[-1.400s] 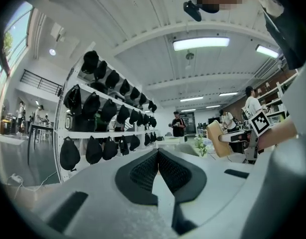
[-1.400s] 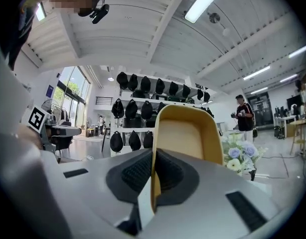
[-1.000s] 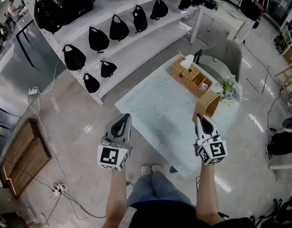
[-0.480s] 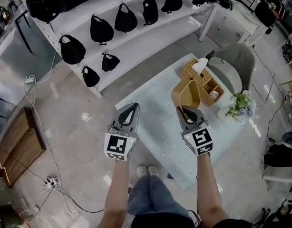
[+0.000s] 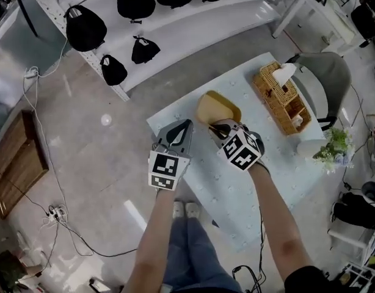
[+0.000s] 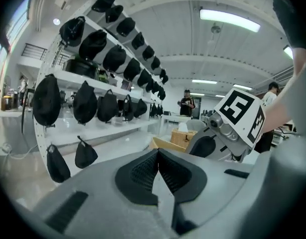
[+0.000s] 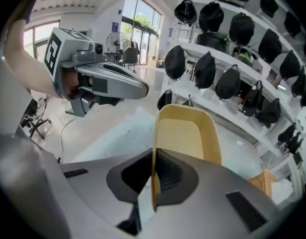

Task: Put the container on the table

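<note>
My right gripper is shut on the near rim of a tan, open-topped container, which hangs over the near-left corner of the pale patterned table. In the right gripper view the container stands out ahead of the jaws, its thin wall clamped between them. My left gripper sits just left of the right one, at the table's left edge, shut and empty. The container's corner shows past it in the left gripper view.
A wicker organizer with a tissue box stands at the table's far end, a flower pot at its right edge. A grey chair stands behind. White shelves with black bags run along the back. Cables lie on the floor.
Both grippers came down and moved left toward the table's near-left corner. The right one rolled over with the container, carrying it from the table's right side to the left corner.
</note>
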A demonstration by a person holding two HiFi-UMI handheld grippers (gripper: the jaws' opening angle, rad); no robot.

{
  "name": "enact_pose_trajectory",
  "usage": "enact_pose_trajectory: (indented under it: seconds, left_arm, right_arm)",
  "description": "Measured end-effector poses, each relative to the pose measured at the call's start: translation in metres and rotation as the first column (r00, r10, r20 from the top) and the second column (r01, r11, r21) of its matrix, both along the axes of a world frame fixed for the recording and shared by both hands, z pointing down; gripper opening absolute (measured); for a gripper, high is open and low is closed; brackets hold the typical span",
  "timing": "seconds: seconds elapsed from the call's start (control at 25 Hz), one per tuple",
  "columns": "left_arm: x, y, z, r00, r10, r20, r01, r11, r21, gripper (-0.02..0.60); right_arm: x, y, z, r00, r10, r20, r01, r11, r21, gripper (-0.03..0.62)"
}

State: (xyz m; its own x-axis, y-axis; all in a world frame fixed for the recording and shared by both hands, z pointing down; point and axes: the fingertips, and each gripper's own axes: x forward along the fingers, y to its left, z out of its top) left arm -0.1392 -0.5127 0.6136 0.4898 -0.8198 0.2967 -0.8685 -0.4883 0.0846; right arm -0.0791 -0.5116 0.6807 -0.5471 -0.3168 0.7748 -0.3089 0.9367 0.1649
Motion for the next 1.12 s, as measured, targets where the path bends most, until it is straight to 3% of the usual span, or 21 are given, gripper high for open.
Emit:
enact_pose_trajectory:
  seconds: [0.16, 0.32, 0.44, 0.8, 1.0, 1.12]
  left_arm:
    - [0.005, 0.001, 0.047, 1.000, -0.020, 0.005, 0.020, 0.996, -0.088, 0.008]
    - [0.001, 0.009, 0.072, 0.999, -0.041, 0.012, 0.042, 0.990, -0.138, 0.008]
    - [-0.004, 0.015, 0.081, 0.999, -0.044, 0.014, 0.046, 0.986, -0.158, 0.008]
    - [-0.011, 0.021, 0.084, 0.999, -0.044, 0.009, 0.045, 0.986, -0.163, 0.008]
    - [-0.008, 0.022, 0.072, 0.999, -0.031, 0.013, 0.033, 0.990, -0.136, 0.008]
    - [-0.013, 0.028, 0.051, 1.000, -0.018, 0.018, 0.020, 0.993, -0.114, 0.008]
  right_arm:
    - [-0.006, 0.005, 0.046, 0.988, -0.119, -0.101, 0.111, 0.990, -0.083, 0.008]
    - [-0.014, 0.015, 0.075, 0.940, -0.263, -0.216, 0.241, 0.963, -0.122, 0.008]
    - [-0.020, 0.021, 0.085, 0.916, -0.312, -0.253, 0.283, 0.948, -0.145, 0.017]
    - [-0.023, 0.021, 0.083, 0.941, -0.273, -0.199, 0.247, 0.958, -0.146, 0.115]
    - [-0.021, 0.018, 0.066, 0.951, -0.248, -0.184, 0.233, 0.967, -0.101, 0.115]
    - [-0.024, 0.019, 0.033, 0.972, -0.199, -0.124, 0.192, 0.979, -0.062, 0.115]
